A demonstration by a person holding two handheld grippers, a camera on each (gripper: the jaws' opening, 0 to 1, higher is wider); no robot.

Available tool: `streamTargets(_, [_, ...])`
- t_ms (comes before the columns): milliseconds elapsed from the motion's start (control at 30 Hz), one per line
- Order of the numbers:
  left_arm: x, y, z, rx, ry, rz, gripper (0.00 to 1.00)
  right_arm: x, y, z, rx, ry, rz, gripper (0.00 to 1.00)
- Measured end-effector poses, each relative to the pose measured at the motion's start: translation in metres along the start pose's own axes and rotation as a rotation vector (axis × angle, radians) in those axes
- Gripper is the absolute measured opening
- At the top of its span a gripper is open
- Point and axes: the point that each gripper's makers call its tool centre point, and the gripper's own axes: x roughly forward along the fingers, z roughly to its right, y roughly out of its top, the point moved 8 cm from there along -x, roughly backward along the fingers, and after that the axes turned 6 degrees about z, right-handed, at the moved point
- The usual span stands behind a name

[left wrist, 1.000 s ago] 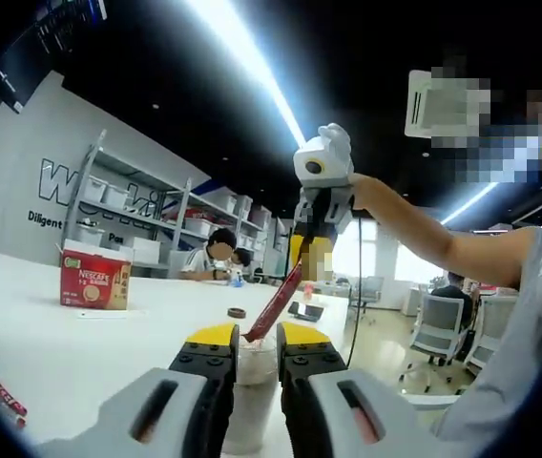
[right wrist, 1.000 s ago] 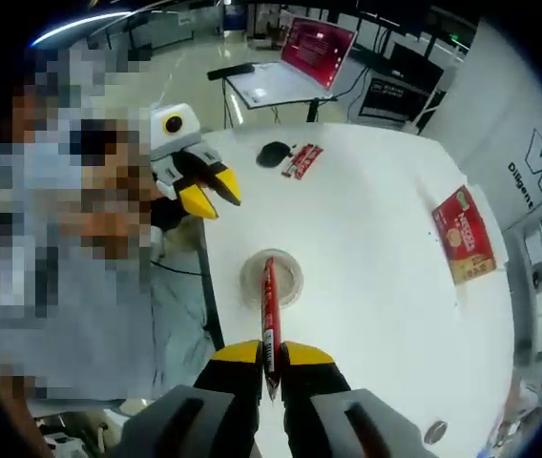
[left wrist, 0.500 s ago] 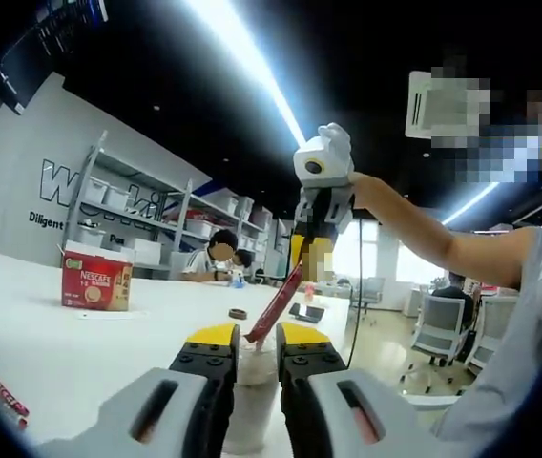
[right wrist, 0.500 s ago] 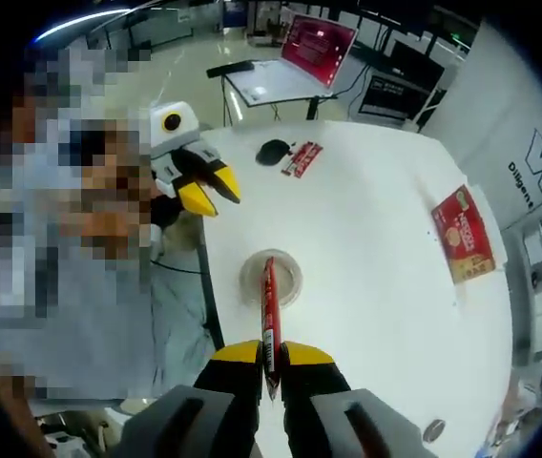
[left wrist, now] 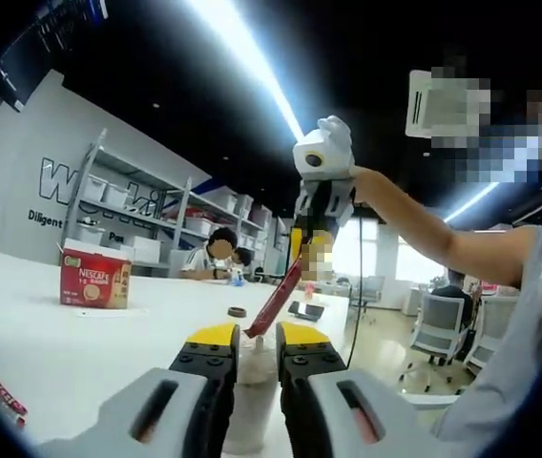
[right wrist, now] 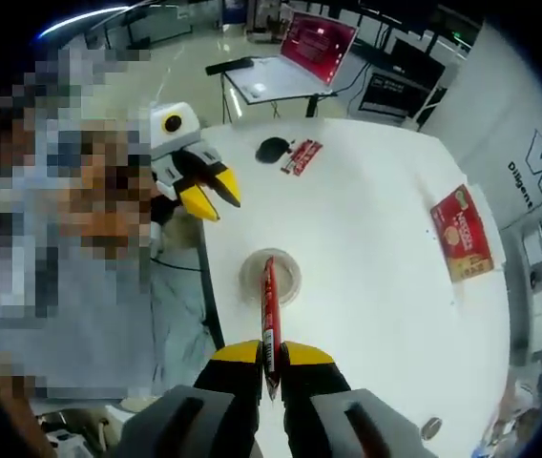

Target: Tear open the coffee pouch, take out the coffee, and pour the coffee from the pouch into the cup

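Note:
A long red coffee pouch (right wrist: 270,315) is pinched in my right gripper (right wrist: 271,355), which is shut on its top end. The pouch's lower end points into a clear plastic cup (right wrist: 271,277) on the white table (right wrist: 376,286). In the left gripper view the right gripper (left wrist: 314,243) hangs high, and the pouch (left wrist: 279,301) slants down from it to the cup (left wrist: 252,377). My left gripper (left wrist: 258,336) stands just before the cup, its jaws a little apart with nothing between them. In the right gripper view the left gripper (right wrist: 212,196) hovers off the table's edge, left of the cup.
A red Nescafe box (left wrist: 94,284) (right wrist: 462,234) stands far across the table. Spare red sachets (right wrist: 302,157) and a dark round object (right wrist: 273,151) lie near the far edge, with a laptop (right wrist: 317,43) on a stand beyond. People sit at the back (left wrist: 216,256).
In the left gripper view the right gripper has risen slightly with the pouch. Nothing else has visibly changed.

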Motion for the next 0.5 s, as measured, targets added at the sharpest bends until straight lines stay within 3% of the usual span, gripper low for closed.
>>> streamTargets(500, [-0.0015,0.0017,-0.0031,0.001,0.008,0.007,0.18,0.0067,0.0019,-0.0014,-0.014,0.001,-0.046,0.08])
